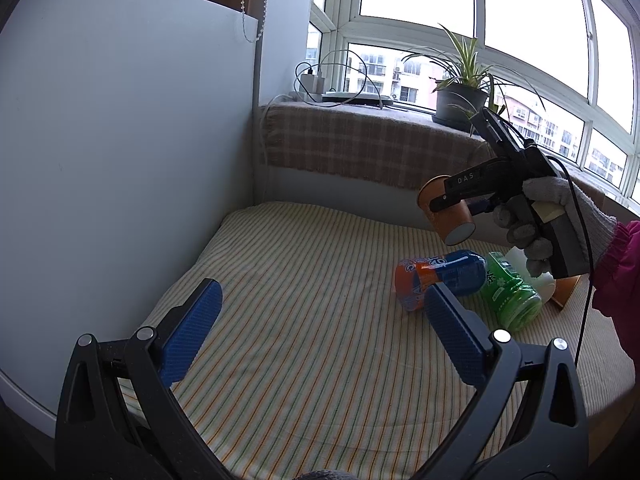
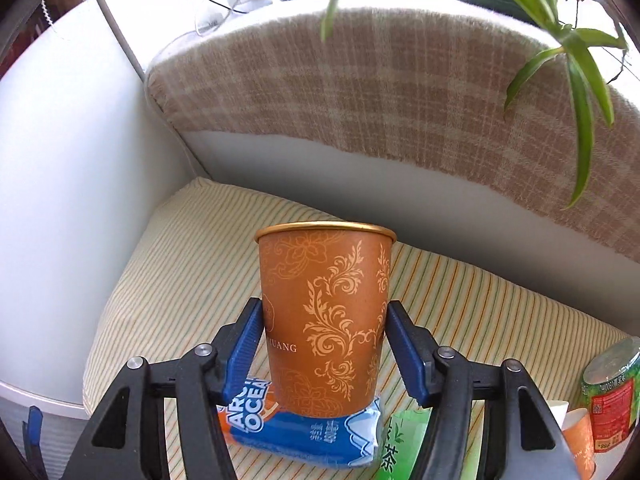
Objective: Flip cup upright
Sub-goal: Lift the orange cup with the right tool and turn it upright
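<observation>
My right gripper (image 2: pixel 325 344) is shut on an orange paper cup (image 2: pixel 325 320) with a gold floral pattern. It holds the cup in the air above the striped cushion (image 2: pixel 168 280), rim up in the right wrist view. In the left wrist view the same cup (image 1: pixel 444 210) sits tilted in the right gripper (image 1: pixel 454 204), its base towards my camera. My left gripper (image 1: pixel 320 328) is open and empty, low over the cushion (image 1: pixel 304 280) to the left of the cup.
An orange and blue bottle (image 1: pixel 436 280) and a green bottle (image 1: pixel 508 292) lie on the cushion below the cup. Another orange cup (image 2: pixel 578 440) lies at the right. A plaid-covered ledge (image 1: pixel 360 140) with a potted plant (image 1: pixel 464 96) runs behind. A white panel (image 1: pixel 120 160) stands at the left.
</observation>
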`<state>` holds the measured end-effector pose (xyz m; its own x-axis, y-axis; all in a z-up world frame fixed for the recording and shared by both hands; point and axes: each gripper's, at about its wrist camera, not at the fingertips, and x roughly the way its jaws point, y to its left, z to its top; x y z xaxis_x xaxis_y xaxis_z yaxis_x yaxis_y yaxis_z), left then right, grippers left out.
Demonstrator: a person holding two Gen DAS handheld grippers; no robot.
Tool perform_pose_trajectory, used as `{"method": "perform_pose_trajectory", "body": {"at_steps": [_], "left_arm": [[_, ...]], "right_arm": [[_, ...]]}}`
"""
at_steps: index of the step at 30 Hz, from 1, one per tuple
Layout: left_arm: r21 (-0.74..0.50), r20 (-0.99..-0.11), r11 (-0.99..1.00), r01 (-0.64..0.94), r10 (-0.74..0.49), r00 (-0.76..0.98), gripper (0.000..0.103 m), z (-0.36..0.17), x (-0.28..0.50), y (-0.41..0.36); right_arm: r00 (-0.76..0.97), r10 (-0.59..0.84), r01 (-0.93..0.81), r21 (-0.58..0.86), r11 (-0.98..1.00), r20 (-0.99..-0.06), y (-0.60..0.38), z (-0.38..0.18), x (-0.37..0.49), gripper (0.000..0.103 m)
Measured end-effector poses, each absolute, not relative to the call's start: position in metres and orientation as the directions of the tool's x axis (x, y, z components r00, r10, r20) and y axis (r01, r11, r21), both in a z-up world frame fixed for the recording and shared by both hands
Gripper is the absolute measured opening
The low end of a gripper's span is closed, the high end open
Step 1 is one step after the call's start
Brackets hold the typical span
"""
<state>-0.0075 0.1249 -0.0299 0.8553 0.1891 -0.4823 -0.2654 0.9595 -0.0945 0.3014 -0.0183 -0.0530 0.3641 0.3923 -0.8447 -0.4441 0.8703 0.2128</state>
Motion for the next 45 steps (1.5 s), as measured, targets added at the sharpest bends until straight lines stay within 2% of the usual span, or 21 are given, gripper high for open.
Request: {"method": "perform_pose_trajectory", "body": {"at_steps": [6, 10, 15, 24, 33, 45], "left_arm": [[-0.102, -0.476, 0.969, -0.226, 0.152, 0.866, 0.103, -0.027, -0.008, 0.112], [-0.123, -0.483, 0.976, -0.18, 0.099, 0.87, 0.103, -0.026, -0.004, 0.099], [-0.148, -0.494, 0.982, -0.118, 0.03, 0.869, 0.103, -0.026, 0.001, 0.082], [-0.185, -0.527, 0.983, -0.018, -0.084, 0.846, 0.103, -0.03, 0.012, 0.05], [-0.226, -0.569, 0.972, 0.064, -0.185, 0.801, 0.103, -0.037, 0.021, 0.027], [-0.346, -0.629, 0.927, 0.141, -0.341, 0.698, 0.103, -0.048, 0.04, 0.008]], "right_arm": [[0.405, 0.489, -0.455, 0.294, 0.841, -0.772, -0.057, -0.012, 0.249, 0.064], [0.416, 0.528, -0.423, 0.356, 0.833, -0.74, -0.087, -0.011, 0.212, 0.064], [0.417, 0.544, -0.348, 0.425, 0.836, -0.728, -0.131, -0.026, 0.165, 0.064], [0.375, 0.553, -0.165, 0.534, 0.829, -0.744, -0.192, -0.086, 0.11, 0.064], [0.353, 0.527, -0.066, 0.542, 0.838, -0.773, -0.211, -0.129, 0.099, 0.065], [0.37, 0.502, -0.115, 0.498, 0.86, -0.781, -0.213, -0.13, 0.093, 0.071]]}}
